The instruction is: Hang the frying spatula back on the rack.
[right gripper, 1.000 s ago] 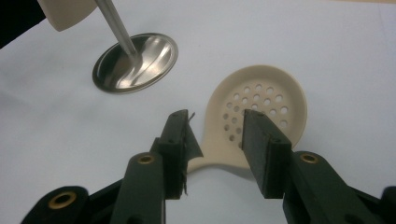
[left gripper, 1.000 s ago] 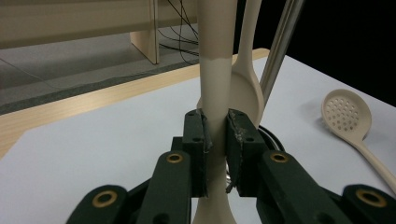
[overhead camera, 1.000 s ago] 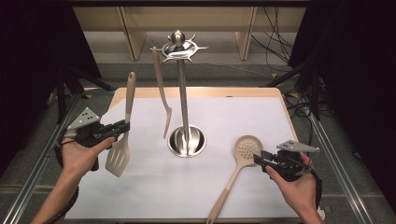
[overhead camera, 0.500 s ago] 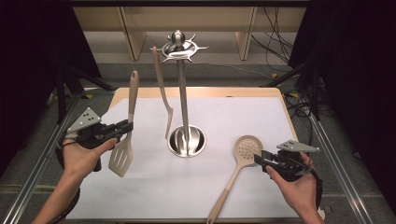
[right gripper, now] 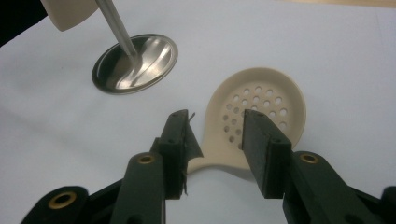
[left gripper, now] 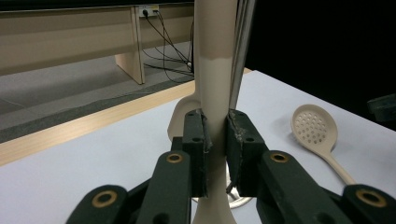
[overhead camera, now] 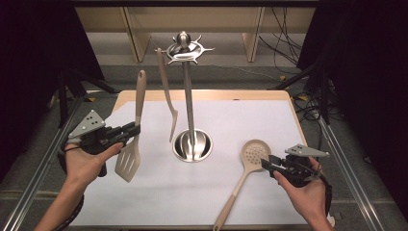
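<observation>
1. Nearest to me on the right, my right gripper (overhead camera: 270,162) hovers just over the white table sheet (overhead camera: 337,192). Its jaws stand apart with nothing pinched between them.
2. In the right gripper view, those open jaws straddle the neck of the beige perforated skimmer spoon (right gripper: 257,121), where the round bowl meets the handle. I cannot tell whether the pads touch it.
3. From the high view, the skimmer spoon (overhead camera: 254,155) lies flat on the sheet, with its bowl pointing away from me and its handle running back toward the near edge.
4. On the left, my left gripper (overhead camera: 133,129) is clamped on the handle of the beige slotted plastic spatula (overhead camera: 130,159). The spatula is upright, blade down and handle up, and its blade hangs over the sheet.
5. The left gripper view confirms it: both pads press the spatula handle (left gripper: 215,93) from either side.
6. Past both grippers, the shiny metal utensil stand (overhead camera: 191,144) sits mid-table on its round dish base, its post rising to a crown of hooks.
7. A beige slim utensil (overhead camera: 167,96) hangs from one hook left of the post, between the spatula and the post.
8. Farthest off are the wooden table edge (overhead camera: 216,94) and floor cables (overhead camera: 288,29).
</observation>
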Action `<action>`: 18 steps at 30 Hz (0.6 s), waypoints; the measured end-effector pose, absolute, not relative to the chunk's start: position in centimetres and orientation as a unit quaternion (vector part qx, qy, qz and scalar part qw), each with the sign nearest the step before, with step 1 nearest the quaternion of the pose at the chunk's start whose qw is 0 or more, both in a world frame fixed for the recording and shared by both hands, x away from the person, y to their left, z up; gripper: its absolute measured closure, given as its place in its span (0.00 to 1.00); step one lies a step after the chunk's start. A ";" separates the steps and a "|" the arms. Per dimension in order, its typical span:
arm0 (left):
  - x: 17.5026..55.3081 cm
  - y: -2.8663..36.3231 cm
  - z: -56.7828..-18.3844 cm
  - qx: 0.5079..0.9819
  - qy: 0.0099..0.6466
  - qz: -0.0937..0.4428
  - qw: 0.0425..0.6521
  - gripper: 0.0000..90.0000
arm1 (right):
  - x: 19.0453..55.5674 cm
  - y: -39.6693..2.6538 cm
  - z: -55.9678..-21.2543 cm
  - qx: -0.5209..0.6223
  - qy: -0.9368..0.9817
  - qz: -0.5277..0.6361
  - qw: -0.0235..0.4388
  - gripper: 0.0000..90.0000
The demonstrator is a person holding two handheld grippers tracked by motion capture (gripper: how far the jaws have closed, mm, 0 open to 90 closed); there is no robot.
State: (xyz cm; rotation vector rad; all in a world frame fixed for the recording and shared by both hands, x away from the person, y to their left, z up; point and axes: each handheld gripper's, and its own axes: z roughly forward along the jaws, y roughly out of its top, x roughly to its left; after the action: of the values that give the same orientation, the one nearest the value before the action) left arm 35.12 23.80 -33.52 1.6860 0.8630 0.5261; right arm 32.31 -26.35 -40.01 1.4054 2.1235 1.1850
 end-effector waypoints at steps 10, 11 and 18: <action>34.9 23.0 -32.7 0.713 0.349 0.219 0.567 0.87 | 32.3 -26.2 -40.1 0.490 0.745 0.419 0.169 0.69; 34.9 22.8 -32.7 0.713 0.346 0.219 0.569 0.87 | 32.3 -26.2 -40.0 0.492 0.748 0.413 0.169 0.69; 34.9 22.1 -32.2 0.715 0.337 0.216 0.574 0.87 | 32.3 -26.2 -40.1 0.488 0.745 0.424 0.168 0.69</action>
State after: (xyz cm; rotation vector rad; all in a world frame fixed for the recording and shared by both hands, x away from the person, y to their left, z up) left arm 34.86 22.08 -32.19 1.6753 0.7887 0.5056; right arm 32.33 -26.21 -40.08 1.3871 2.1181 1.2053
